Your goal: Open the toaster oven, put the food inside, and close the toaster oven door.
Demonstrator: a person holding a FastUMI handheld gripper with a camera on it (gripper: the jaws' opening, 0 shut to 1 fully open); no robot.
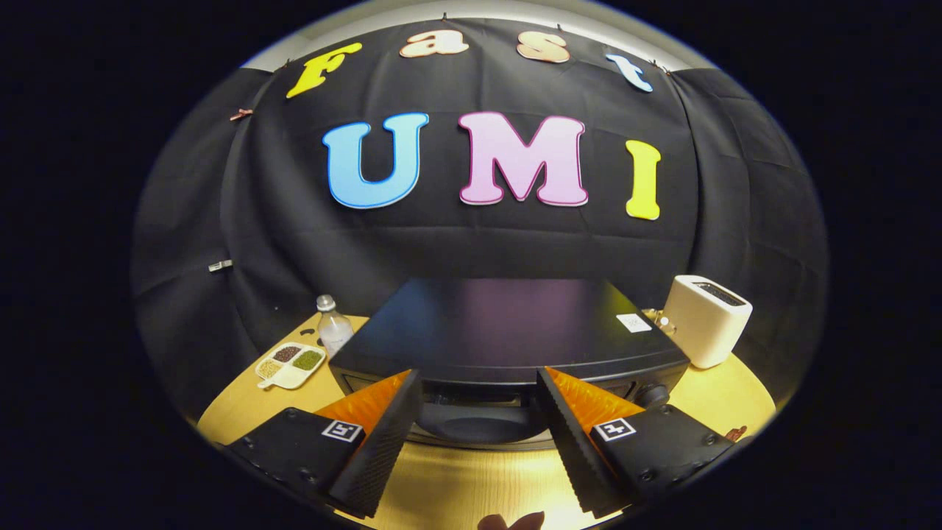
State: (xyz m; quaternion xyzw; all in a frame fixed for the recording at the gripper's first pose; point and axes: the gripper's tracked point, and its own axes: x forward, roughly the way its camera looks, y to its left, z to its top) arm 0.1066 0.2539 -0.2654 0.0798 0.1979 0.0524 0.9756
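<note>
Your tongs [478, 434] stand wide apart and hold nothing, poised above the front of the toaster oven [508, 327], which sits in the middle of the wooden tabletop [471, 478] with its dark flat top facing you. The step in hand looks to be opening the door, so bring the tongs lower and square to the oven's front, find the handle along the door's upper edge, close on it evenly with both fingers, and swing it down in an arc rather than pulling straight out, which could drag the oven toward you. The door [478, 423] itself is hard to read: only a dark curved strip of it shows between the fingers, and you cannot make out the handle clearly or whether the door is fully shut. A knob [652, 395] sits at the oven's right front corner. Left of the oven lie a divided dish [290, 364] and a small bottle [334, 327]; to the oven's right stands a white toaster [706, 318]. Which item is the food to load is not certain from here.
</note>
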